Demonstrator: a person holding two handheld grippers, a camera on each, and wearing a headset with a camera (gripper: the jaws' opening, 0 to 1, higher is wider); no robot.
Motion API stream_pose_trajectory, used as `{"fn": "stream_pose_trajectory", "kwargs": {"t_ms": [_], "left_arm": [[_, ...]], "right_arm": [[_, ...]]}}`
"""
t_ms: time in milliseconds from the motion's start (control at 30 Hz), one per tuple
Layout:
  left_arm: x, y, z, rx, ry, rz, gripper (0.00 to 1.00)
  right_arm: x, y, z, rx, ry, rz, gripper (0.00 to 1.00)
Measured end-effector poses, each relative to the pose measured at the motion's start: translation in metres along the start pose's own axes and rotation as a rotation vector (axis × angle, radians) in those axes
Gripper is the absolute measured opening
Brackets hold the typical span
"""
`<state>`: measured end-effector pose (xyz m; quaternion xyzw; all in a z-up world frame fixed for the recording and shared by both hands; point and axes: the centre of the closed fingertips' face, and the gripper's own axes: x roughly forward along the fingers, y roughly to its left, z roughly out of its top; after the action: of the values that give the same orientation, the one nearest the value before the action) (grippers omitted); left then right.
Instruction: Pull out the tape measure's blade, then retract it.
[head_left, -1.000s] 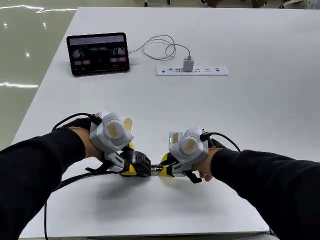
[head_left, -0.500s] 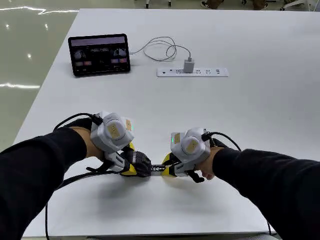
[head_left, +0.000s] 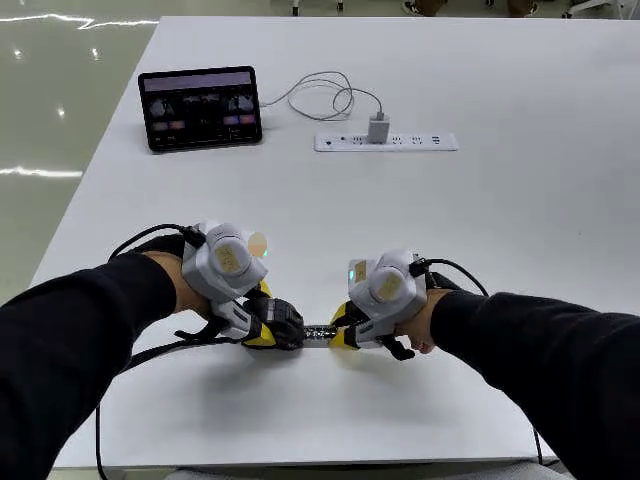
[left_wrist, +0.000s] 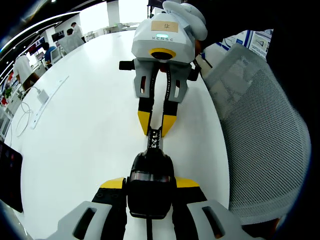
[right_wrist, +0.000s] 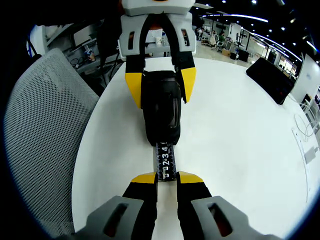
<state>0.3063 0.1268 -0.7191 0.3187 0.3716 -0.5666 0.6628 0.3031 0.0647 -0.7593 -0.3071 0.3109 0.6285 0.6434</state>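
The black tape measure (head_left: 285, 324) lies low over the white table (head_left: 480, 230) near its front edge, and my left gripper (head_left: 268, 328) is shut on its case. In the left gripper view the case (left_wrist: 150, 186) sits between my yellow-tipped jaws. A short length of numbered blade (head_left: 318, 333) runs out to my right gripper (head_left: 338, 337), which is shut on the blade's end. In the right gripper view the blade (right_wrist: 165, 161) passes between my yellow tips, with the case (right_wrist: 161, 107) and left gripper (right_wrist: 160, 95) beyond. The right gripper (left_wrist: 156, 127) faces me in the left gripper view.
At the back left a dark tablet (head_left: 200, 106) stands propped up. A white power strip (head_left: 386, 143) with a charger and looped cable (head_left: 322, 92) lies behind the grippers. A grey mesh chair (left_wrist: 260, 135) sits just off the table's front edge.
My right gripper has drawn a little to the right, away from the case, and slightly more blade shows between the two grippers. The left gripper has held its place.
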Motion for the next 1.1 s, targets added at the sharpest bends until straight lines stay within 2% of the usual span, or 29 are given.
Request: {"fn": "stream_pose_trajectory", "kwargs": {"t_ms": [1100], "left_arm": [[-0.001, -0.001, 0.0, -0.008, -0.011, -0.001, 0.31]], "right_arm": [[-0.013, -0.002, -0.016, 0.008, 0.016, -0.007, 0.09]]}}
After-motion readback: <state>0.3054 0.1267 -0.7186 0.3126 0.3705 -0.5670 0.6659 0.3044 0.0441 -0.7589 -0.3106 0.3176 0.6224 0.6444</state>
